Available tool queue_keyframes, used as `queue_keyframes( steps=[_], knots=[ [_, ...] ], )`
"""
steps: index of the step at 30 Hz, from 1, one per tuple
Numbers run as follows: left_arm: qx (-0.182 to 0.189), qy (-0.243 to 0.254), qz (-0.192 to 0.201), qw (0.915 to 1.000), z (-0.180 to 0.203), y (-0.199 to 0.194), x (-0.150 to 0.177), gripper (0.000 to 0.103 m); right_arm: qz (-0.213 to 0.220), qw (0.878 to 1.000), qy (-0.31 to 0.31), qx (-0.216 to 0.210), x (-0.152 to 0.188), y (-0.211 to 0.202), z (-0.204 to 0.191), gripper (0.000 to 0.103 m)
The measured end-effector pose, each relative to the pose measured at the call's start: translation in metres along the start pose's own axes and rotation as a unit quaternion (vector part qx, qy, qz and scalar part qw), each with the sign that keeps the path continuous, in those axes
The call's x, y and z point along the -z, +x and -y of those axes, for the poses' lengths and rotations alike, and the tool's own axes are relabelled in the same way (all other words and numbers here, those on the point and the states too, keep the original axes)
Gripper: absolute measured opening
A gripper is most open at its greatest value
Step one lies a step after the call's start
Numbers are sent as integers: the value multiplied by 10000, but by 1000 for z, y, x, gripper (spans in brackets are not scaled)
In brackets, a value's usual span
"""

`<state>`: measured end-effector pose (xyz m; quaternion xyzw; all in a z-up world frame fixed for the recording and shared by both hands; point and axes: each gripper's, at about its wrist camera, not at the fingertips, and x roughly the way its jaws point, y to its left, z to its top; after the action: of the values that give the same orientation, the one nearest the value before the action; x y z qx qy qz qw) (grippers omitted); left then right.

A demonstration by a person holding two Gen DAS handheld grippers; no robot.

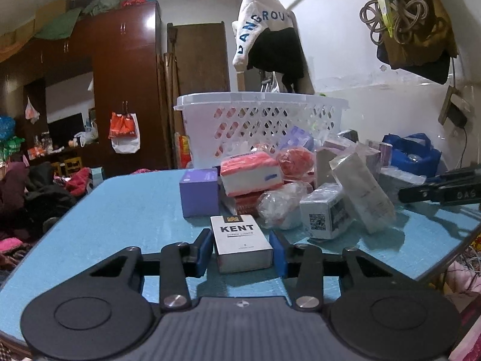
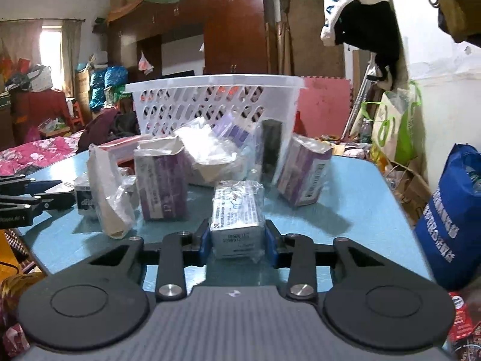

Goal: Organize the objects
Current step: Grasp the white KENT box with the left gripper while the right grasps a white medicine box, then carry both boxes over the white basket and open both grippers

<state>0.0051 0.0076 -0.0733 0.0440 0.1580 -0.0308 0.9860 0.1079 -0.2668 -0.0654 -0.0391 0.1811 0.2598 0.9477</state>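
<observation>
My left gripper (image 1: 242, 251) bracketed the KENT cigarette pack (image 1: 240, 242), pads touching its sides; my right gripper (image 2: 236, 239) clamped a plastic-wrapped box (image 2: 236, 221). Both lay lengthwise on the blue table (image 1: 126, 210), the white basket (image 1: 258, 117) straight ahead beyond the pile.

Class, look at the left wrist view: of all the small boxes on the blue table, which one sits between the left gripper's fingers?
The white KENT box. It alone lies between the left gripper fingers, nearest the camera; the purple box and QR-code box lie farther back.
</observation>
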Motion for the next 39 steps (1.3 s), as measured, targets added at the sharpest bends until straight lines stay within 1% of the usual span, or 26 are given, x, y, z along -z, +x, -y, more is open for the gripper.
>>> queue_keyframes(
  steps=[8, 13, 16, 19, 21, 22, 23, 25, 28, 30, 31, 35, 39],
  knots=[
    [-58, 2, 207, 9998, -7, -8, -7, 45, 175, 9996, 63, 197, -4, -20, 10, 39],
    [-85, -47, 427, 9990, -11, -15, -17, 44, 406, 9991, 79, 137, -14, -32, 8, 39],
    [-69, -178, 580, 9981, -14, -13, -25, 43, 454, 9989, -76, 125, -23, -30, 1, 39],
    [-117, -176, 404, 9990, -16, -2, -25, 42, 512, 9986, -76, 81, -28, -29, 1, 39],
    [-291, -81, 349, 9989, -16, 2, -20, 37, 519, 9986, -49, 60, -26, -28, 3, 39],
    [-296, -96, 329, 9990, -19, 2, -18, 36, 504, 9987, -38, 61, -24, -28, 3, 39],
    [-221, -146, 261, 9993, -21, 4, -18, 34, 482, 9988, -22, 69, -23, -28, 4, 39],
    [-80, -134, 91, 9998, -23, 9, -17, 33, 465, 9989, 37, 66, -21, -28, 7, 39],
    [-30, -159, 17, 9999, -23, 15, -12, 33, 477, 9988, 96, 63, -20, -29, 9, 39],
    [-53, -222, 80, 9997, -23, 14, -11, 19, 493, 9987, 90, 71, -22, -31, 10, 39],
    [-60, -239, 115, 9996, -25, 12, -12, 19, 513, 9986, 87, 65, -23, -32, 9, 39],
    [-127, -257, 369, 9989, -28, 1, -25, 19, 668, 9978, 33, 12, -37, -39, 7, 39],
    [53, -255, 539, 9982, -29, 2, -60, 19, 822, 9964, -118, -172, -66, -37, 3, 39]
  ],
)
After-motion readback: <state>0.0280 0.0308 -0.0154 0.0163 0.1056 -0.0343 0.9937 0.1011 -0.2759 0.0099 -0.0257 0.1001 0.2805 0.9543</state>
